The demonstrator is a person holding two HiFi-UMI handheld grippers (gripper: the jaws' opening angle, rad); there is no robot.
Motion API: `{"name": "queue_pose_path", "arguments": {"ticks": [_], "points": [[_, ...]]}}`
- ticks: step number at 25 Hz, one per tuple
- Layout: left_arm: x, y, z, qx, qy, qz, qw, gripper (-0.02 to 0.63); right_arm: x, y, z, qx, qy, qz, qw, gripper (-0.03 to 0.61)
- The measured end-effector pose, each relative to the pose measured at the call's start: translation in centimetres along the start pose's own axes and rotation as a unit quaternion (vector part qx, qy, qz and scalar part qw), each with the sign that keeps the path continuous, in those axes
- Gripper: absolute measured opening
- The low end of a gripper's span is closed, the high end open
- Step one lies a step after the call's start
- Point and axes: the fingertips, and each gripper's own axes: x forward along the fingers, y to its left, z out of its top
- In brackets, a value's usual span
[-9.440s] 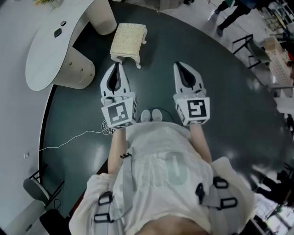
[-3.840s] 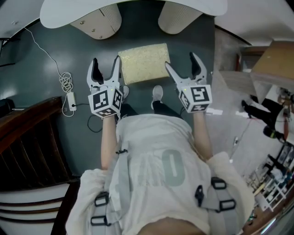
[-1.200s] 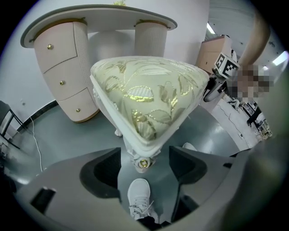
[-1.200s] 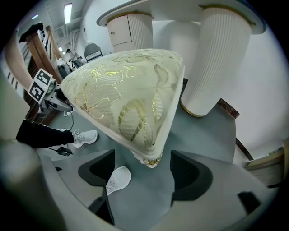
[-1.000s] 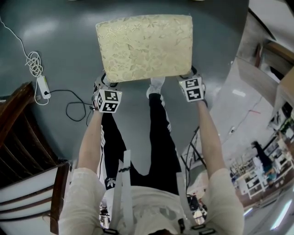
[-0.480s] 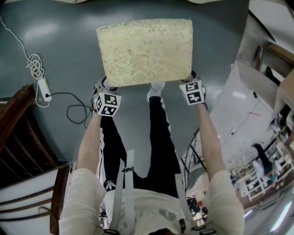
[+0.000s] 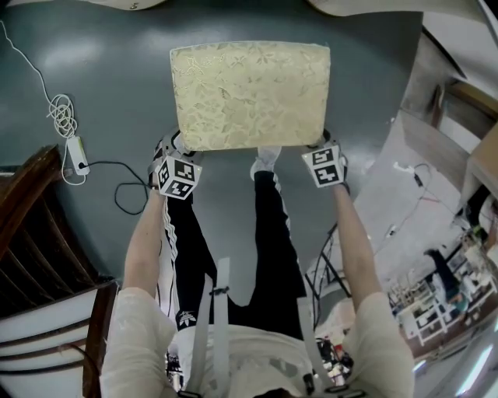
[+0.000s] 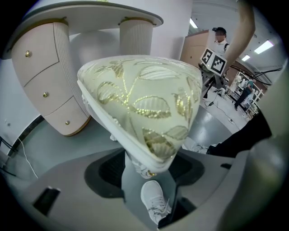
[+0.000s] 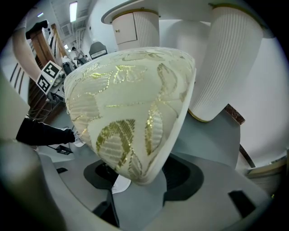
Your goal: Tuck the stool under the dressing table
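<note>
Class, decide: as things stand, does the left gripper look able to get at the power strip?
Probably not: the left gripper grips the stool by a corner; otherwise only cable lies before the power strip.

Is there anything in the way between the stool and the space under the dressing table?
No, nothing that I can see. The floor between the stool and the gap under the dressing table looks bare. The cable lies off to the left, out of the stool's path.
</note>
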Motion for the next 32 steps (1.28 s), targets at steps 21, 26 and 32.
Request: {"name": "queue_pose_path", "arguments": {"ticks": [21, 26, 32], "points": [[2.6, 12.0, 5.4, 0.036, 0.053, 0.063, 0.996, 0.264, 3.7, -2.5, 8.8, 0.052, -0.017, -0.039, 0.998, 0.279], [2.2, 12.4, 6.3, 0.038, 0.033, 0.042, 0.9978, 0.265, 3.1, -3.1, 9.5, 0.046, -0.014, -0.044, 0.998, 0.279], [3.3, 15.9, 7.9, 0.046, 0.041, 0.044, 0.9971, 0.264, 4.5, -3.8, 11.7, 0.061, -0.002, -0.048, 0.997, 0.278]]}}
